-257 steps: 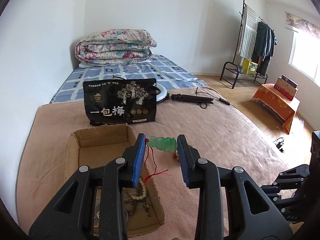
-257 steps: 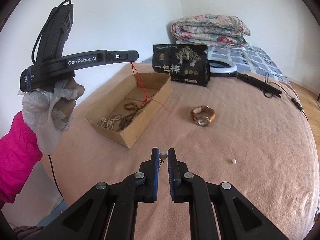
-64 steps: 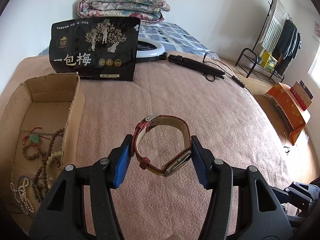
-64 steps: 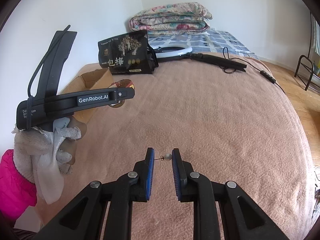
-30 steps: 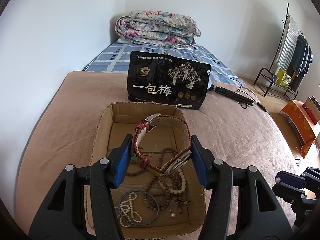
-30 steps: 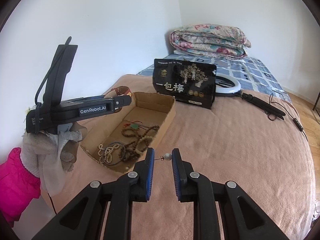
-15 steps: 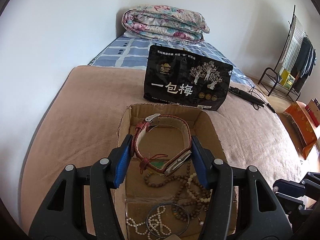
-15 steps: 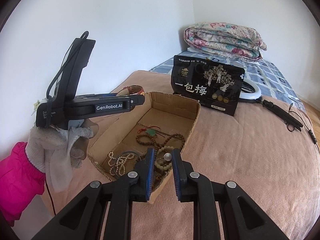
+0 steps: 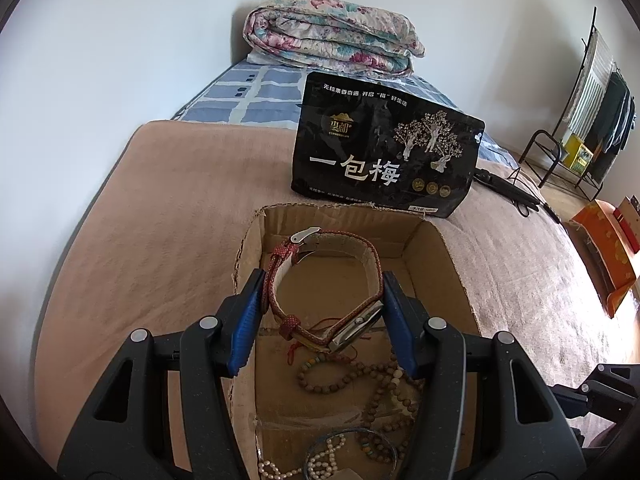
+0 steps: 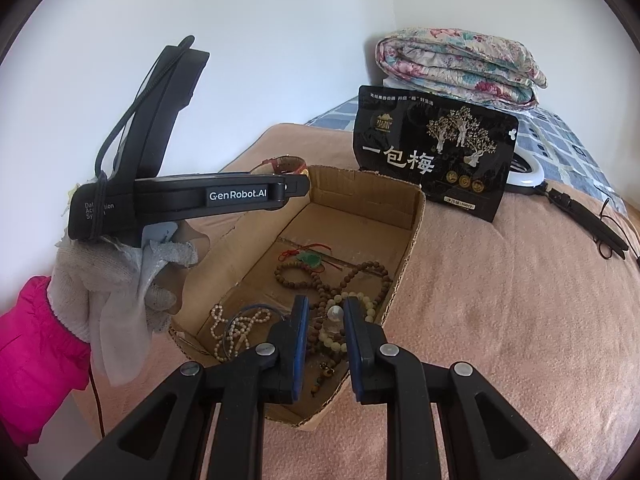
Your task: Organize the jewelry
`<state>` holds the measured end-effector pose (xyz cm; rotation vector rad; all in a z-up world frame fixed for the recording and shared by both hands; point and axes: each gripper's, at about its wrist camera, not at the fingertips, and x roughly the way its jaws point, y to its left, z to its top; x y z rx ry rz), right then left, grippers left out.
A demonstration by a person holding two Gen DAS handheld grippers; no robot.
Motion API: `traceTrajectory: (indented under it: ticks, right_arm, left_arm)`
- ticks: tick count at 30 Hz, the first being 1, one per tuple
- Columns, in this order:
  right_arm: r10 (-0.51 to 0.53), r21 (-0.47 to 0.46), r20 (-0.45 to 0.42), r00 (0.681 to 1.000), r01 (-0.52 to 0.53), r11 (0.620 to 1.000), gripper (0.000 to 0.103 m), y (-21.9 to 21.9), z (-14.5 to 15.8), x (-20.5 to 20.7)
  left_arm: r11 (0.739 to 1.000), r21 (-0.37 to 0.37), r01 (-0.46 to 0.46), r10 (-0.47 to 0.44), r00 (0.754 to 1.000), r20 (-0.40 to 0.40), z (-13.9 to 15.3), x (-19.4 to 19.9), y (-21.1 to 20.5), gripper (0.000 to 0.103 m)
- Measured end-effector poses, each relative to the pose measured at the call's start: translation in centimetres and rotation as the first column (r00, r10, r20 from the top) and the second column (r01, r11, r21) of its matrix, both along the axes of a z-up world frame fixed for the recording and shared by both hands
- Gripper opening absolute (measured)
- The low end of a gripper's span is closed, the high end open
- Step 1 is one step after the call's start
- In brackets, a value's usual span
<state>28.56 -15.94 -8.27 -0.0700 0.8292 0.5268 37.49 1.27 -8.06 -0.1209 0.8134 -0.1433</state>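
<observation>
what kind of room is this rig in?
Most likely a home bedroom: a bed with a folded floral quilt on a blue checked sheet, and a clothes rack by the far wall.

The left tool (image 9: 323,304), tilted downward in a white-gloved hand (image 10: 116,280) with a pink sleeve (image 10: 36,356), has its blue pads pressed on a red-strapped wristwatch (image 9: 326,284). The right tool (image 10: 325,322), likewise tilted, pinches a small pearl earring (image 10: 335,314).

Pink sleeve (image 10: 28,344), grey knit glove (image 10: 100,276), black blue-padded left claw (image 9: 324,312).
</observation>
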Motion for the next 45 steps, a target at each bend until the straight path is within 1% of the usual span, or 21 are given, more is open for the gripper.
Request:
traceTrajectory:
  ticks: [8,14,18,19,20,22,23,24,25,26,28,34,40,45]
  right_arm:
    - [0.003,0.009,-0.017,1.000,-0.003,1.000,0.017,0.3,-0.7,0.6]
    - [0.010,0.008,-0.028,1.000,-0.009,1.000,0.017,0.5,-1.1,0.8]
    - [0.003,0.010,-0.033,0.999,-0.003,1.000,0.019,0.5,-1.3,0.8]
    - [0.001,0.009,-0.029,1.000,-0.001,1.000,0.023,0.4,-1.2,0.8]
    - [-0.001,0.008,-0.026,1.000,0.001,1.000,0.029,0.4,-1.2,0.8]
    - [-0.005,0.003,-0.020,1.000,0.005,1.000,0.035,0.5,-1.1,0.8]
    - [-0.005,0.001,-0.019,1.000,0.005,1.000,0.040,0.5,-1.1,0.8]
    - [-0.006,-0.003,-0.018,1.000,0.006,1.000,0.044,0.5,-1.1,0.7]
    - [-0.006,-0.005,-0.016,1.000,0.006,1.000,0.051,0.6,-1.0,0.7]
    - [-0.008,-0.009,-0.011,1.000,0.008,1.000,0.059,0.6,-1.0,0.5]
    - [-0.012,-0.018,0.002,1.000,0.013,1.000,0.067,0.7,-0.8,0.4]
    - [-0.018,-0.025,0.029,0.999,0.019,0.999,0.078,0.5,0.1,-0.2]
    - [-0.024,-0.029,0.047,0.999,0.026,0.999,0.079,0.0,1.2,-1.1]
    - [-0.033,-0.027,0.069,0.997,0.035,0.999,0.081,-0.8,2.5,-2.5]
  left_arm:
    - [1.000,0.014,0.005,-0.005,1.000,-0.001,-0.4,0.3,-0.3,0.058]
    - [1.000,0.012,0.004,-0.004,1.000,-0.001,-0.3,0.3,-0.3,0.058]
    - [1.000,0.010,0.003,-0.004,1.000,0.003,-0.3,0.3,-0.3,0.058]
    - [1.000,0.011,0.004,-0.004,1.000,0.003,-0.3,0.3,-0.3,0.059]
    - [1.000,0.012,0.003,-0.003,1.000,0.002,-0.3,0.4,-0.4,0.060]
    - [1.000,0.006,0.004,-0.004,1.000,0.004,-0.2,0.3,-0.4,0.063]
    - [1.000,0.004,0.002,-0.002,1.000,0.007,-0.2,0.3,-0.4,0.064]
    - [1.000,0.002,0.000,0.000,1.000,0.010,-0.1,0.3,-0.4,0.067]
    - [1.000,0.000,-0.003,0.003,1.000,0.014,0.1,0.3,-0.4,0.071]
    - [1.000,-0.001,-0.005,0.005,1.000,0.018,0.2,0.2,-0.4,0.073]
    - [1.000,0.001,-0.008,0.008,1.000,0.021,0.4,0.2,-0.3,0.074]
    - [1.000,0.004,-0.018,0.018,0.999,0.027,1.0,-0.4,0.0,0.074]
    - [1.000,0.004,-0.025,0.025,0.999,0.045,2.5,-1.8,0.1,0.074]
    - [1.000,0.007,-0.030,0.030,0.997,0.076,4.4,-3.7,0.1,0.074]
